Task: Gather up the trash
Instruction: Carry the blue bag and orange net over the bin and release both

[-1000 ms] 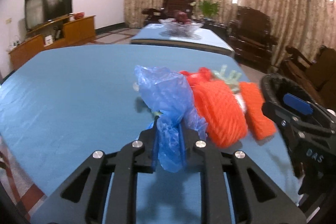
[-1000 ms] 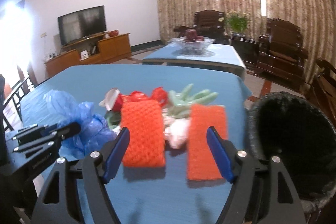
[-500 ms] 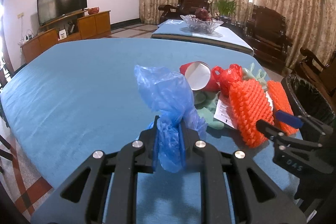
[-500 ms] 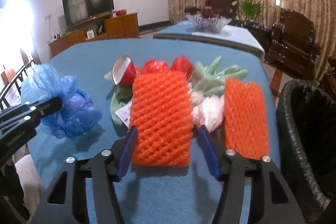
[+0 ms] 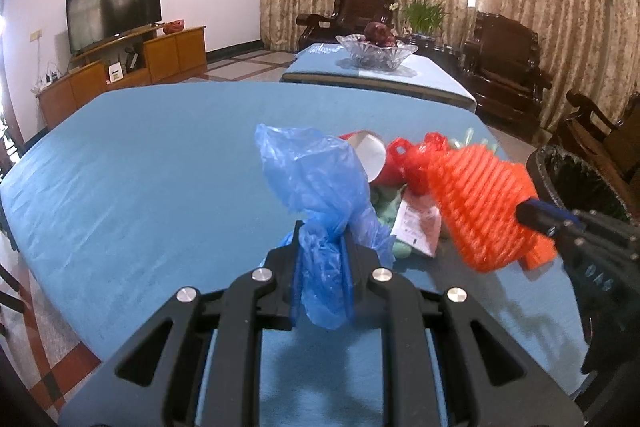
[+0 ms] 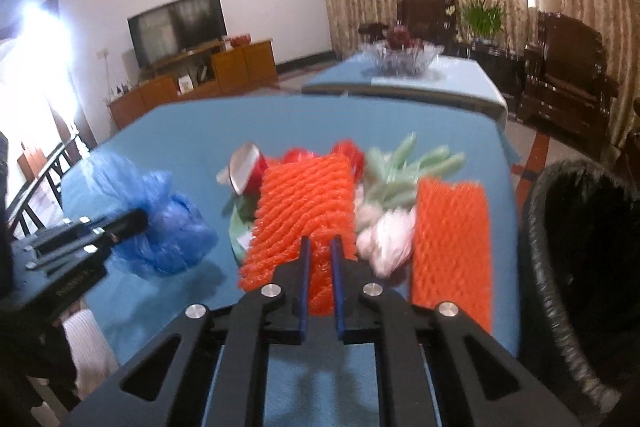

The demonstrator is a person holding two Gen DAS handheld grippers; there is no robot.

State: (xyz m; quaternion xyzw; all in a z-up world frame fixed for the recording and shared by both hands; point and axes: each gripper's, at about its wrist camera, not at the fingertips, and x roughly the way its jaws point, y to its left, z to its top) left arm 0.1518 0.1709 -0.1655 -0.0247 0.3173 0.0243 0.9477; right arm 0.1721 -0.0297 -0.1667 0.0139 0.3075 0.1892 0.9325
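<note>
My left gripper [image 5: 322, 247] is shut on a crumpled blue plastic bag [image 5: 316, 179] and holds it above the blue table [image 5: 140, 167]. My right gripper [image 6: 320, 255] is shut on an orange foam net [image 6: 304, 203], seen lifted at the right in the left wrist view [image 5: 484, 203]. A second orange foam net [image 6: 450, 247] lies flat beside the black bin [image 6: 580, 255]. A red paper cup [image 5: 374, 157], a red bag [image 5: 416, 155], green gloves [image 6: 408, 167], white wrapping [image 6: 384, 231] and a paper slip [image 5: 416, 223] lie in a pile behind.
The black woven bin [image 5: 580, 179] stands off the table's right edge. A second table with a glass fruit bowl [image 5: 376, 49] is behind. Dark wooden armchairs [image 5: 504, 67], a TV [image 5: 114, 9] and a wooden cabinet [image 5: 120, 79] stand farther back.
My right gripper has closed on the near orange foam net and raised it. The left gripper still holds the blue bag and has lifted back slightly.
</note>
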